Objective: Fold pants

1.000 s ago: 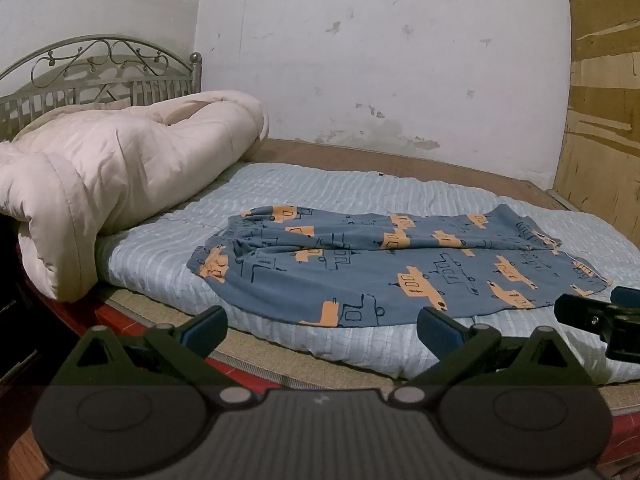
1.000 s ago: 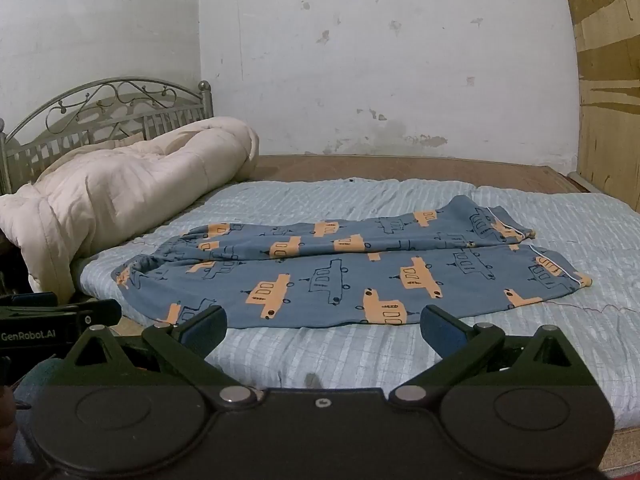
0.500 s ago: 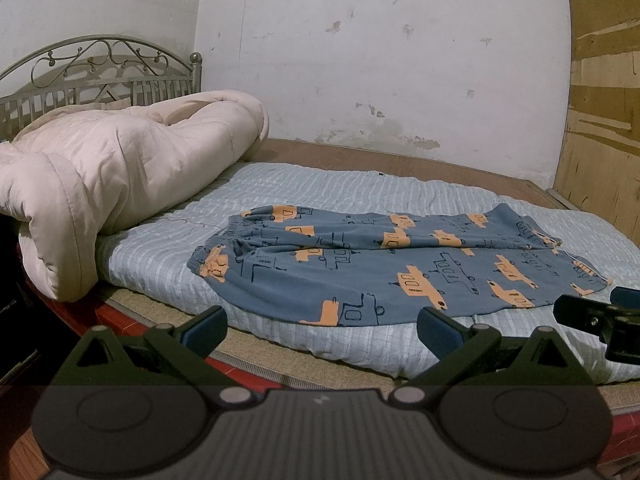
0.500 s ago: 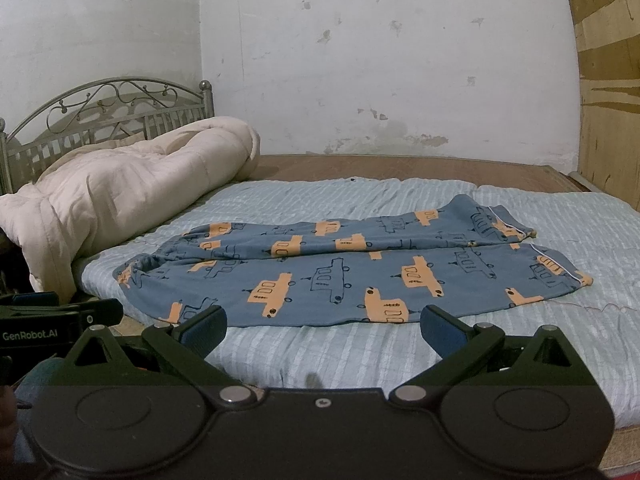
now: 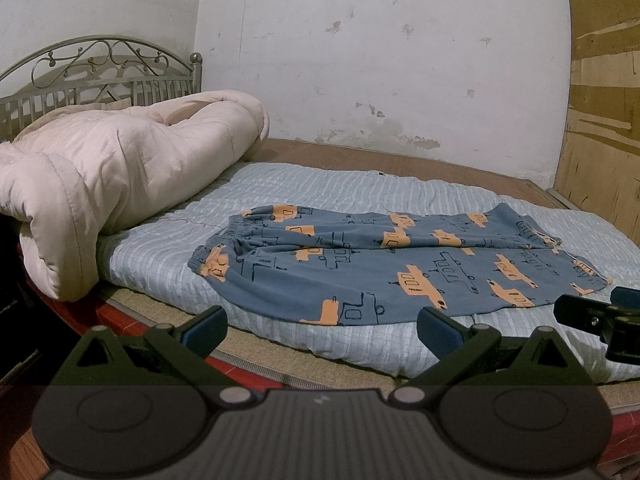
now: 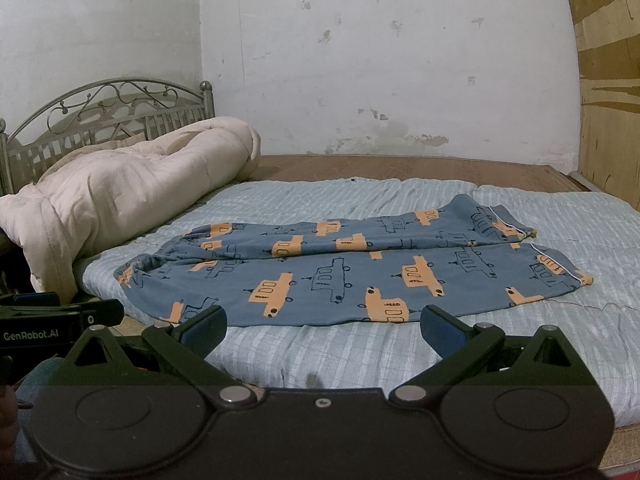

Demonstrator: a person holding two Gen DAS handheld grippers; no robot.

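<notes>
Blue pants with orange vehicle prints [image 5: 400, 264] lie flat on the light blue mattress pad [image 5: 320, 188], waistband to the left, leg cuffs to the right. They also show in the right wrist view [image 6: 352, 272]. My left gripper [image 5: 322, 326] is open and empty, just short of the bed's near edge, facing the waist half. My right gripper [image 6: 323, 325] is open and empty, over the near edge of the pad in front of the legs. Neither touches the pants.
A rolled cream quilt [image 5: 112, 176] lies at the left by the metal headboard [image 5: 100, 76]. A white wall is behind and a wooden panel [image 5: 600, 112] at right. Bare pad [image 6: 600, 232] lies right of the cuffs. The bed's red frame edge [image 5: 132, 316] runs below the pad.
Almost nothing has changed. Both grippers stay open at the near edge of the bed, and the pants have not moved.
</notes>
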